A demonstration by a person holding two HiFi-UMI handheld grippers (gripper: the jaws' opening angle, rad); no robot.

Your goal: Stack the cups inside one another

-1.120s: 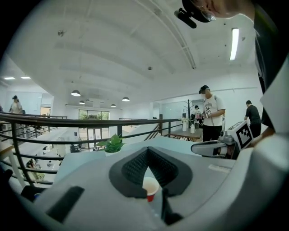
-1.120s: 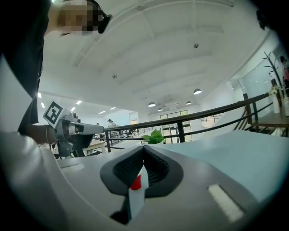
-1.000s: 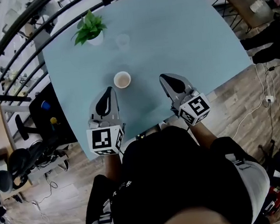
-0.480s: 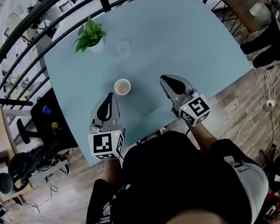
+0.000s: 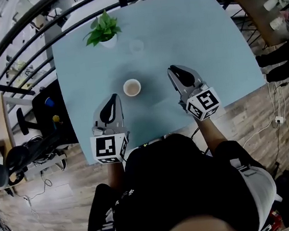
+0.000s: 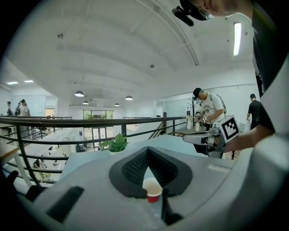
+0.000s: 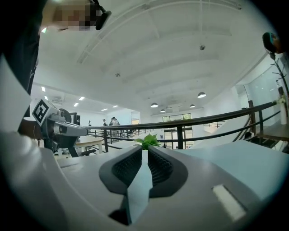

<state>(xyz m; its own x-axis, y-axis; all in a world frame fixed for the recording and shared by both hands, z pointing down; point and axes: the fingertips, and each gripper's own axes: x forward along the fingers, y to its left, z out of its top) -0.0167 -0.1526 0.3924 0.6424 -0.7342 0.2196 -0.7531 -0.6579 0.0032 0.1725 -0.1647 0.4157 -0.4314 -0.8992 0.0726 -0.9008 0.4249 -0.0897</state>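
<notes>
A paper cup [image 5: 132,87] with a red body [image 6: 153,191] stands upright on the light blue table [image 5: 203,39]. Farther back is a clear cup [image 5: 136,46]. My left gripper [image 5: 114,96] sits near the front edge, just short of the paper cup and to its left. Its tips meet [image 6: 146,151] and nothing is held. My right gripper [image 5: 172,70] hovers to the right of the paper cup, apart from it. Its jaws [image 7: 144,152] have just been opening to a narrow slit, with nothing between them.
A potted plant [image 5: 104,30] stands at the back left of the table, near the clear cup. A dark railing [image 5: 19,43] curves round the table's far and left sides. An office chair [image 5: 16,167] is on the floor at the left. People stand at a distant table [image 6: 205,113].
My right gripper has moved farther out over the table and a little up, now level with the paper cup. The left gripper has stayed put. Neither cup has moved.
</notes>
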